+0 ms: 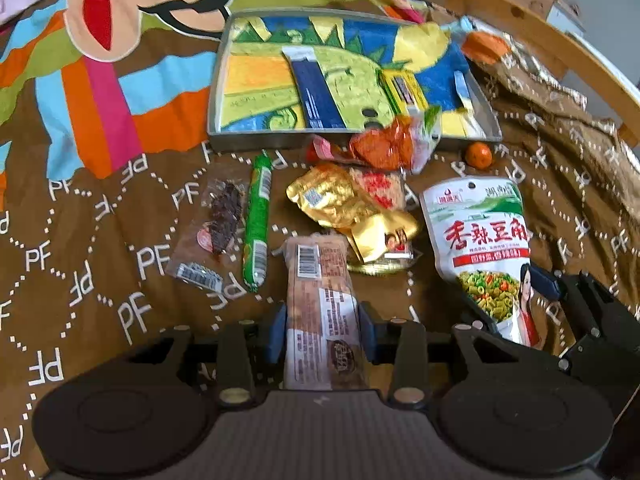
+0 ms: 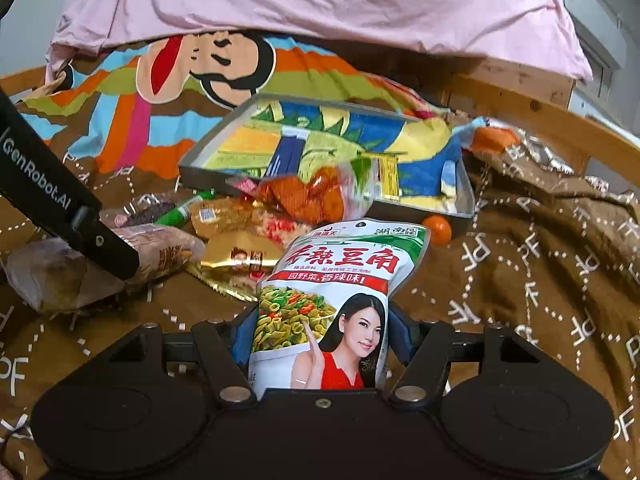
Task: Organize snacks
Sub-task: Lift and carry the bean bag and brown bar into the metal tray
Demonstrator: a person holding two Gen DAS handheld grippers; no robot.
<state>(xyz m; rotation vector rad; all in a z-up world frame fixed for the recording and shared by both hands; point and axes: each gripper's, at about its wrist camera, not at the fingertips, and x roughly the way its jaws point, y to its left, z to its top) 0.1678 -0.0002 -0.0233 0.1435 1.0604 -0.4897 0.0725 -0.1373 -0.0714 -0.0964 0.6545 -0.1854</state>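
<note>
My left gripper point(image 1: 322, 330) is clamped on the brown bar point(image 1: 320, 304), blue pads pressing both long edges; the bar runs toward 12 o'clock, barcode end farthest out. My right gripper point(image 2: 322, 334) is clamped on the white pouch point(image 2: 340, 300), the pack w/ green beans and a woman in red printed on it, standing upright between the fingers. In the left view that pouch point(image 1: 484, 248) sits at 3 o'clock from the bar, w/ the right gripper's black frame at its lower end.

Rest of the snacks lie on the brown blanket point(image 1: 100, 272). Gold packet point(image 1: 344, 204) just past the bar at 12 o'clock, touching it. Green sausage point(image 1: 257, 224) at 10 o'clock, near the bar, lengthwise. Clear jerky pack point(image 1: 218, 232) beside it at 9 o'clock. Orange-red packet point(image 1: 384, 144) leans on the tray's near rim. Tray point(image 1: 260, 142) at 12 o'clock, w/ a blue packet point(image 1: 316, 92) inside. Small orange point(image 1: 478, 155) just outside the tray's near right corner. Pink sheet point(image 2: 320, 0) at 12 o'clock in the right view.
</note>
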